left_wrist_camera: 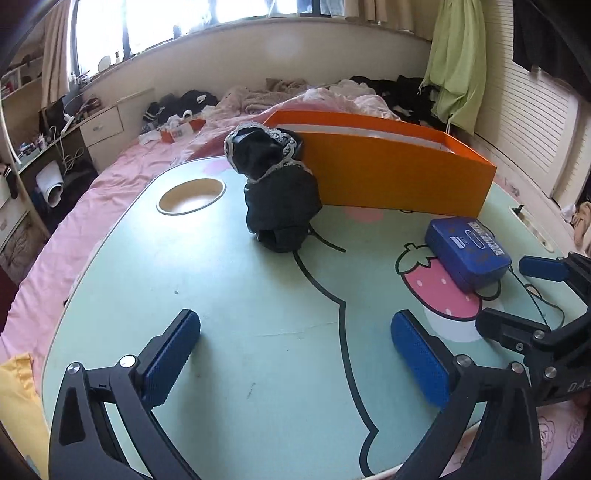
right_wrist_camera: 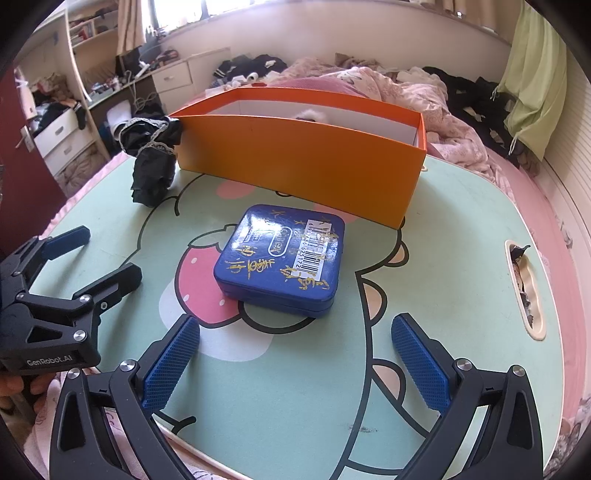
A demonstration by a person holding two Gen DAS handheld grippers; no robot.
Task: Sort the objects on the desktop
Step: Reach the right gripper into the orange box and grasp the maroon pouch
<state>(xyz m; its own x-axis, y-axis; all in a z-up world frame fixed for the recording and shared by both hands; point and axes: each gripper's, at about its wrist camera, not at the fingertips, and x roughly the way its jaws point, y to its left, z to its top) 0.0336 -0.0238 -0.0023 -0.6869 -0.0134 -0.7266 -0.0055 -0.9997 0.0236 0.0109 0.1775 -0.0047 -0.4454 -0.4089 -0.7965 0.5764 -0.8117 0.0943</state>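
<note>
Strong daylight from the window [left_wrist_camera: 184,22] behind my table [left_wrist_camera: 258,295] burns white; fisheye bends the edges, corners are dark.

Little mint-green lap table [right_wrist_camera: 461,229] with a cartoon strawberry print, sitting on a pink bed [left_wrist_camera: 122,173]

Straight ahead of the right gripper there's a blue tin [right_wrist_camera: 280,258] lying flat on the strawberry, and the open orange box [right_wrist_camera: 303,162] stands just behind it. Off to the far left of that is a bunched-up black lacy cloth [right_wrist_camera: 153,162], right up against the box's end. Round cup hole [left_wrist_camera: 191,195] further left.
</note>
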